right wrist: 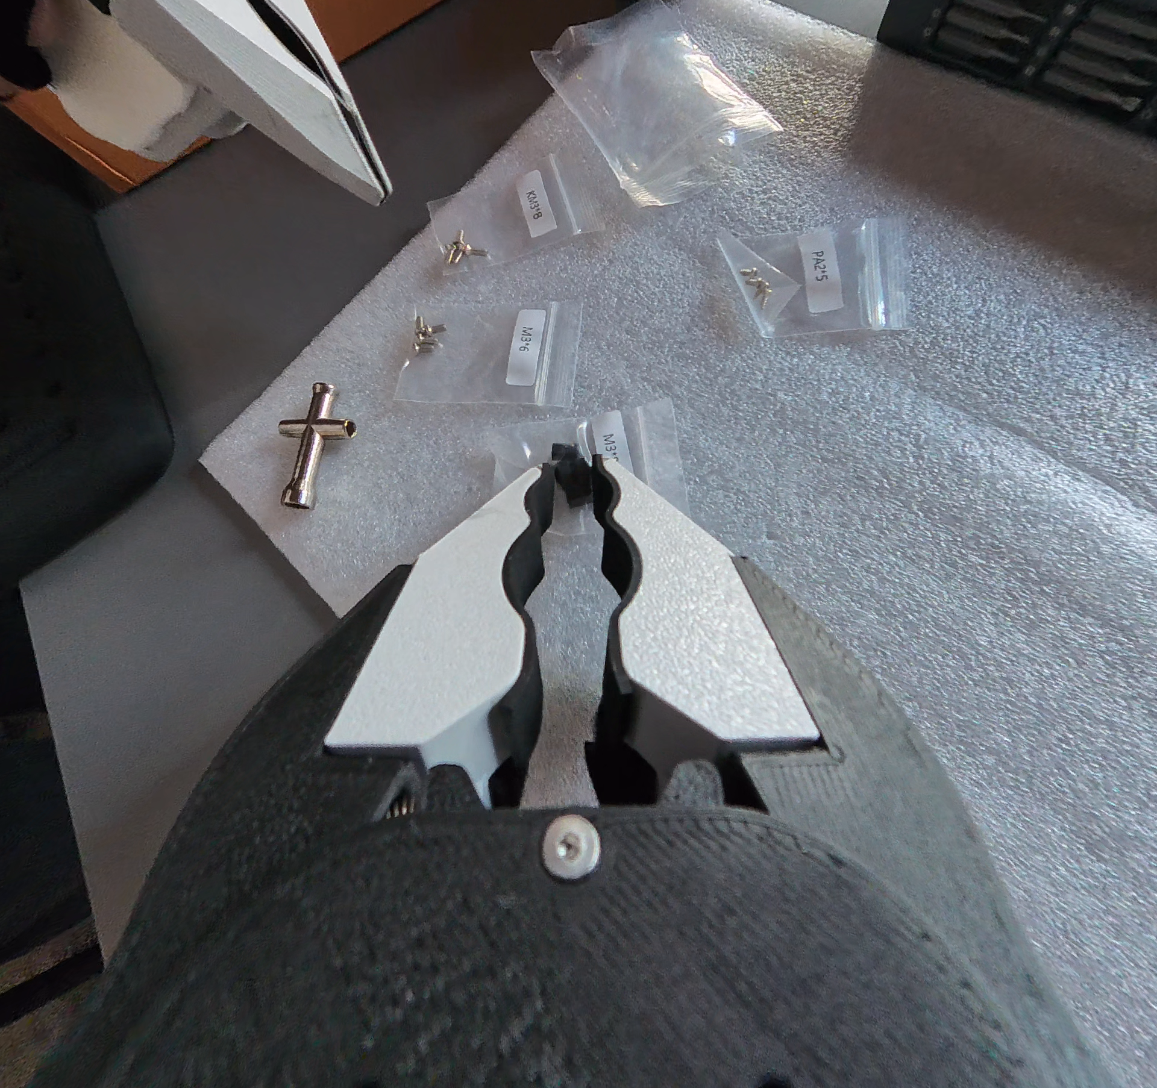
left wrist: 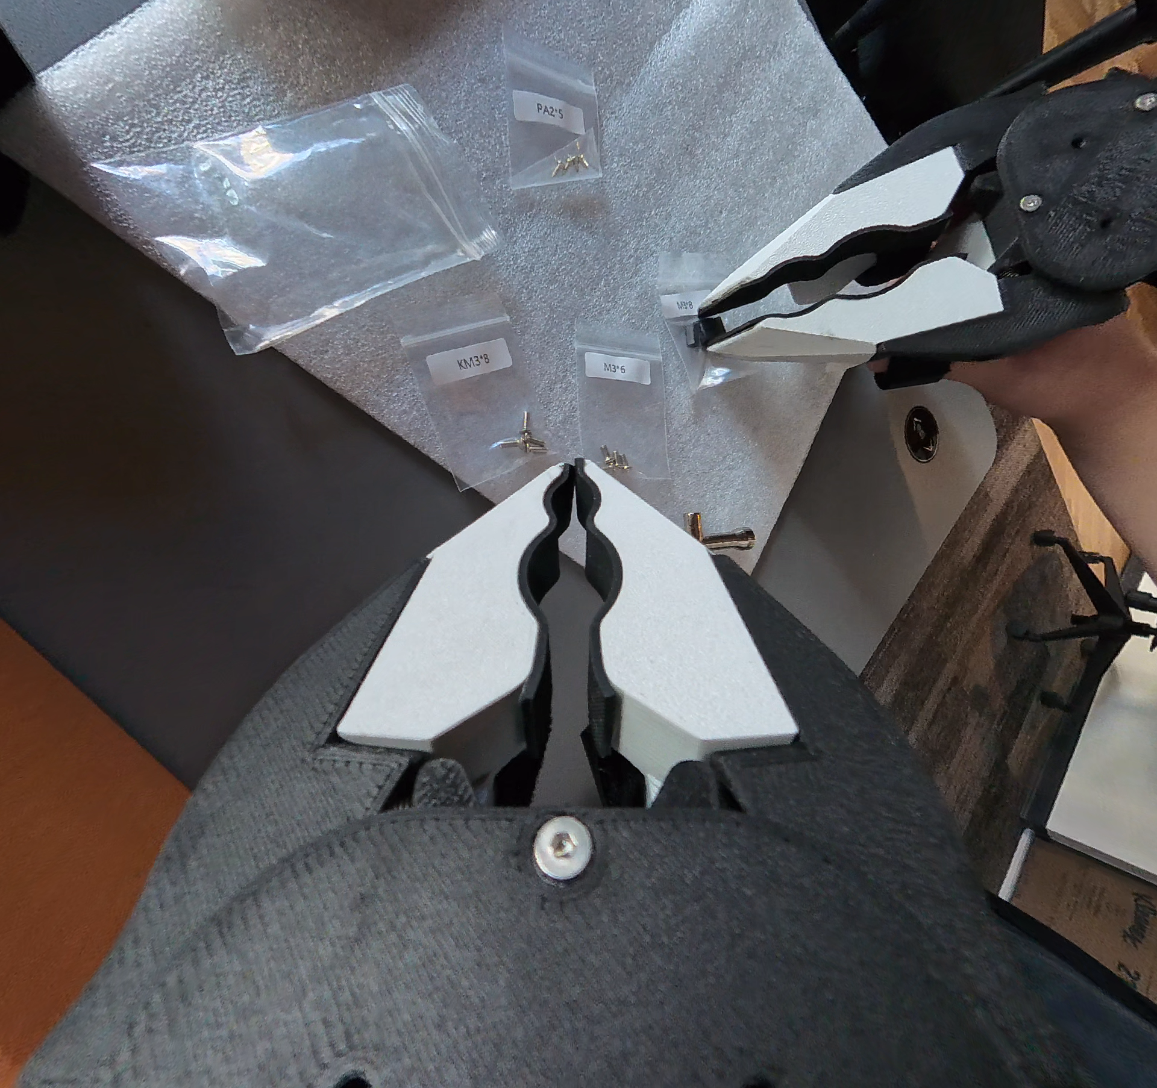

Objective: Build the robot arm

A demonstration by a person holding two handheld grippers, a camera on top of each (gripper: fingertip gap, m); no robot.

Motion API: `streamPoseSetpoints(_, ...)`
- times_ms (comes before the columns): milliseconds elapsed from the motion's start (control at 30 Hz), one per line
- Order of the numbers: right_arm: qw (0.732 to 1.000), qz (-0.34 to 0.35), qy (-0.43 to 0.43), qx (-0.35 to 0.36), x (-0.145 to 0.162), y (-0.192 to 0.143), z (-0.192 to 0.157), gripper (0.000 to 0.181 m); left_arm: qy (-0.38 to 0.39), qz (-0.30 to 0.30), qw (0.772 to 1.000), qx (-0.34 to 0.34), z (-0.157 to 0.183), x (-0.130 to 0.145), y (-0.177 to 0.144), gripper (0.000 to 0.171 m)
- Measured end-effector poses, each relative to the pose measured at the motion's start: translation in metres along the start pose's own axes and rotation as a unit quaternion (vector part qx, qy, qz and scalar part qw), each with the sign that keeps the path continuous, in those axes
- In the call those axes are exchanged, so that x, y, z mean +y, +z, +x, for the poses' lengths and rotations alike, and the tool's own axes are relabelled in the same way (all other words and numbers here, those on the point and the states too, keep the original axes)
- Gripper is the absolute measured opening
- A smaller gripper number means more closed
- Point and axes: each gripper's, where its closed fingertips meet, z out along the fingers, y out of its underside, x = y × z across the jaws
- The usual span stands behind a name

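We see two hand-held grippers over a white foam sheet (right wrist: pixel 876 494) on a grey tabletop (right wrist: pixel 188 557). The right hand-held gripper (right wrist: pixel 573 463) is narrowly parted, its tips straddling a small black part (right wrist: pixel 566 469) inside a small labelled clear bag (right wrist: pixel 632 451) at the sheet's near edge; whether the tips actually pinch the part we cannot tell. The left hand-held gripper (left wrist: pixel 576 463) is closed with nothing between its tips, hovering just above the bottom edges of two more labelled bags of screws (left wrist: pixel 469 407) (left wrist: pixel 620 407). A fourth labelled bag (left wrist: pixel 551 119) of small brass-coloured screws and a larger empty clear bag (left wrist: pixel 288 213) lie farther out on the foam, and a metal cross-shaped socket wrench (right wrist: pixel 313 438) rests at the sheet's corner. In our judgement the slick film is the hazard: a pinch through it could slide off the part, or lift the bag by one corner and let its contents shift, and the light bags nearby could be brushed across the foam by either set of tips.
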Motion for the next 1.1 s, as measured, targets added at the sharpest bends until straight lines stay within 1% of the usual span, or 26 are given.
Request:
streamPoseSetpoints(67,1.000,0.001,-0.002,-0.007,0.000,-0.001,-0.002,0.014,0.000,0.000,1.000,0.002,0.002,0.000,0.000,0.000)
streamPoseSetpoints(133,1.000,0.006,0.006,-0.015,-0.002,-0.004,-0.003,0.022,0.002,-0.001,1.000,0.006,0.005,0.002,0.000,0.000)
streamPoseSetpoints(167,1.000,0.015,0.014,-0.014,-0.005,-0.007,-0.002,0.023,0.004,-0.002,1.000,0.005,0.007,0.003,0.000,0.000)
streamPoseSetpoints(200,0.999,0.030,0.023,-0.009,-0.009,-0.011,0.000,0.021,0.005,-0.002,1.000,0.006,0.008,0.003,0.000,0.000)
streamPoseSetpoints(267,0.998,0.050,0.039,-0.004,-0.013,-0.016,0.002,0.012,0.003,-0.001,1.000,0.009,0.010,0.005,-0.001,0.000)
streamPoseSetpoints(300,0.998,0.039,0.043,-0.002,-0.007,-0.014,0.003,0.010,0.002,-0.002,1.000,0.009,0.011,0.006,0.000,0.000)
streamPoseSetpoints(333,0.999,0.011,0.039,0.007,0.003,-0.011,0.006,0.011,0.001,-0.004,1.000,0.009,0.010,0.008,0.001,0.000)
streamPoseSetpoints(367,1.000,0.000,0.030,0.008,0.006,-0.009,0.005,0.016,0.000,-0.007,1.000,0.009,0.010,0.009,0.002,0.000)
streamPoseSetpoints(467,0.998,0.048,0.019,0.029,-0.013,-0.017,0.003,0.020,-0.001,-0.002,1.000,0.004,0.009,0.010,0.002,0.000)
streamPoseSetpoints(533,0.995,0.078,0.012,0.061,-0.024,-0.023,0.004,0.022,-0.003,0.003,1.000,-0.006,0.005,0.010,0.002,0.000)
streamPoseSetpoints(600,0.991,0.095,0.005,0.091,-0.028,-0.025,0.003,0.024,-0.010,0.008,1.000,-0.017,0.001,0.011,0.004,0.003)
streamPoseSetpoints(700,0.983,0.087,0.000,0.160,-0.019,-0.027,0.010,0.024,-0.014,0.021,0.999,-0.039,-0.007,0.009,0.005,0.012)
streamPoseSetpoints(800,0.972,0.100,-0.012,0.213,-0.013,-0.031,0.014,0.024,-0.011,0.035,0.998,-0.059,-0.012,0.004,0.006,0.020)
streamPoseSetpoints(967,0.939,0.117,-0.029,0.322,-0.007,-0.057,0.036,0.025,0.007,0.038,0.995,-0.093,-0.021,0.004,0.010,0.026)
streamPoseSetpoints(1100,0.926,0.107,-0.014,0.363,0.004,-0.067,0.057,0.027,0.019,0.040,0.993,-0.112,-0.025,0.005,0.013,0.030)
